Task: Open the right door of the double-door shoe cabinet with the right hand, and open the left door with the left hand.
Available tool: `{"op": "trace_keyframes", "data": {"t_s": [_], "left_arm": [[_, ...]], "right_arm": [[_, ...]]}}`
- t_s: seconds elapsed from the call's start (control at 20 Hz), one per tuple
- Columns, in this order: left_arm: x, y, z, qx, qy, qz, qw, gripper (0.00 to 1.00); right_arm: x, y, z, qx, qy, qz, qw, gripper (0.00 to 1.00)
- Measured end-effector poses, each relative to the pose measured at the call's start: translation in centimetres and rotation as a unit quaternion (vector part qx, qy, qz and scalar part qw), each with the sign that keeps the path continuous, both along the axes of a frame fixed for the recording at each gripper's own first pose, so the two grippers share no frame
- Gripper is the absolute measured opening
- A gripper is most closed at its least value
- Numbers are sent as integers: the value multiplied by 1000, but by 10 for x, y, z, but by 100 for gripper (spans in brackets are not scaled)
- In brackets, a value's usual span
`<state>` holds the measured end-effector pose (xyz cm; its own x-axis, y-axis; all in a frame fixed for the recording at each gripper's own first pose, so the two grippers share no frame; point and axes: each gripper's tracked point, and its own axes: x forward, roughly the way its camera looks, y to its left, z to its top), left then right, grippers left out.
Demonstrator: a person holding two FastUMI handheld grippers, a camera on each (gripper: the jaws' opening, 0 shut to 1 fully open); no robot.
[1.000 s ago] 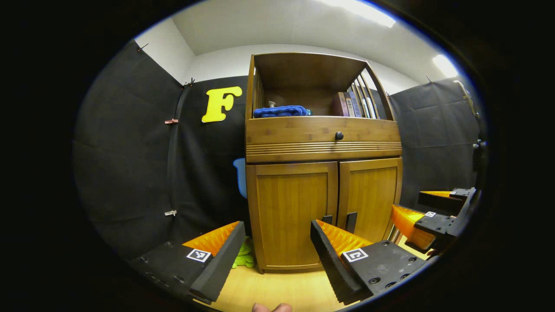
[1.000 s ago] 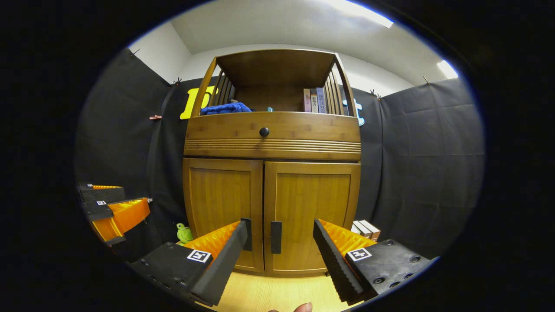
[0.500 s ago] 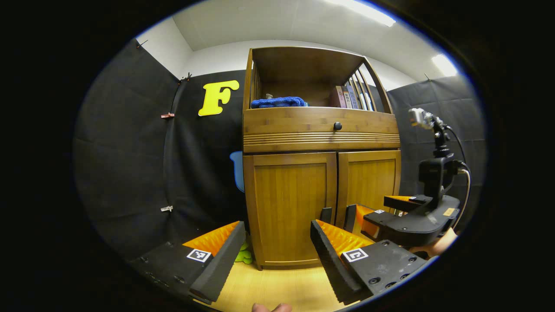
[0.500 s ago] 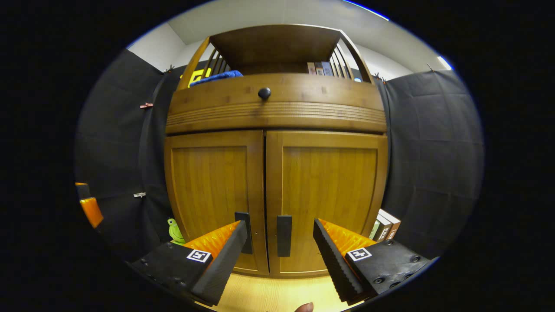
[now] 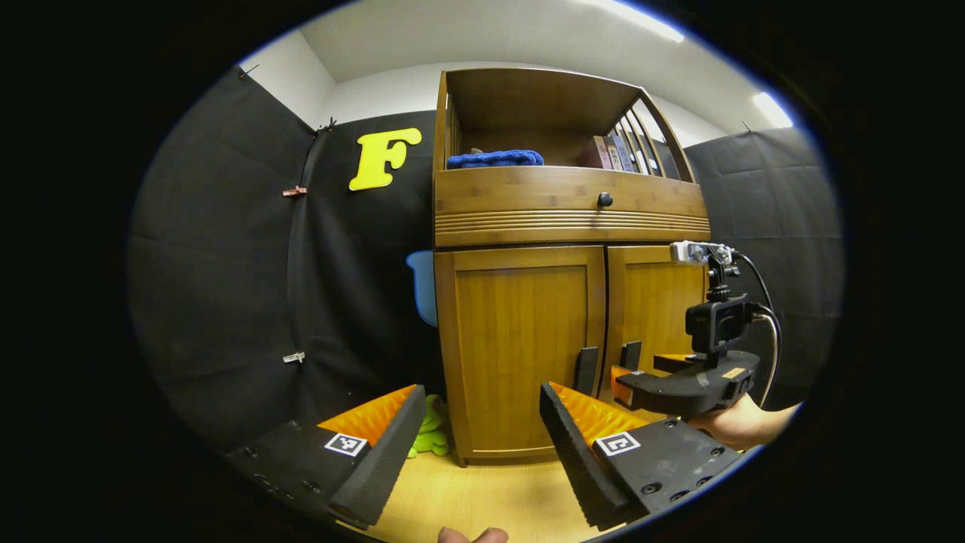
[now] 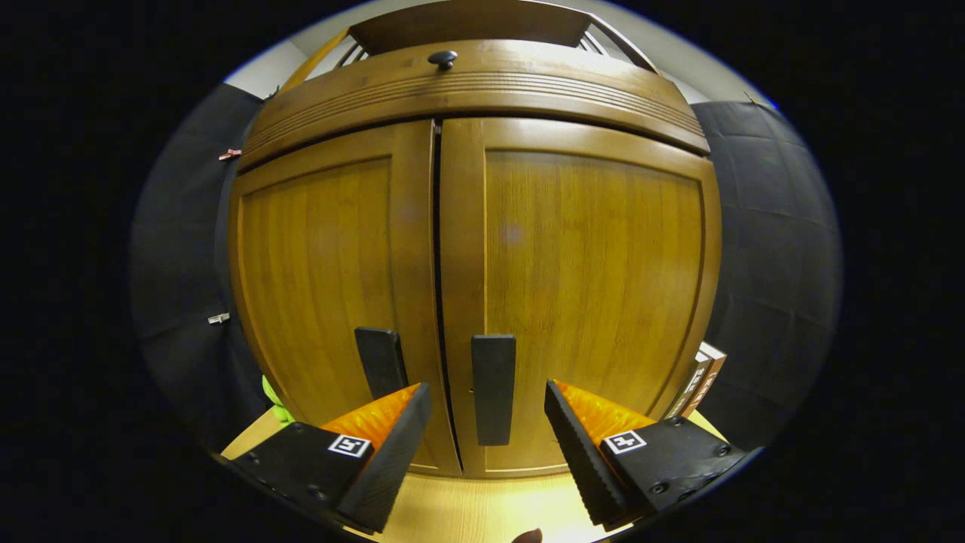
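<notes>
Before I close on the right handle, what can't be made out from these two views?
- Cabinet inside: hidden in both views by the shut left door and right door.
- Right gripper fingers: in the left gripper view, too small and overlapped to judge their gap to the right handle.
- Books beside the cabinet: mostly behind its side in the right gripper view.

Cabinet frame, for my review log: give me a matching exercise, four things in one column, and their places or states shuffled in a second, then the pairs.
Things:
1. blue towel
2. right door handle
3. green toy
4. left tool

Places or states:
A. on the floor at the cabinet's left foot
B. open, back from the doors
C. on the open top shelf
D. between the open fingers of the right tool, untouched

Pairs: 1-C, 2-D, 3-A, 4-B
</notes>
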<state>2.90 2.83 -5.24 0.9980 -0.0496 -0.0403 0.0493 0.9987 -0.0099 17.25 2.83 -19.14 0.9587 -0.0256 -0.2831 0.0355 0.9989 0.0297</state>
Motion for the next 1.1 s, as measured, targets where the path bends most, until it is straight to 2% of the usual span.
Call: {"op": "trace_keyframes", "data": {"t_s": [0.05,0.1,0.2,0.25,0.4,0.45,0.65,0.7,1.1], "left_arm": [[2,0,-1,0,1,1,1000,94],[3,1,-3,-1,2,2,1000,94],[6,2,-8,-4,7,2,1000,94],[6,2,-9,-4,8,2,1000,94],[6,5,-13,1,12,5,1000,94],[6,7,-14,3,13,6,1000,94],[2,12,-14,-2,18,11,1000,94],[1,13,-15,-5,19,11,1000,95],[-8,13,-12,-20,26,20,999,95]], "right_arm": [[5,-3,-4,4,3,-4,1000,89],[9,-3,-9,11,11,-9,1000,87],[21,-7,-21,28,28,-21,999,62],[25,-9,-24,35,31,-24,999,55],[31,-8,-18,42,31,-23,998,48],[33,-8,-24,32,30,-20,999,41],[34,-8,-28,6,31,-15,999,33],[31,-7,-26,3,32,-12,999,27],[17,-3,-22,19,36,48,998,27]]}}
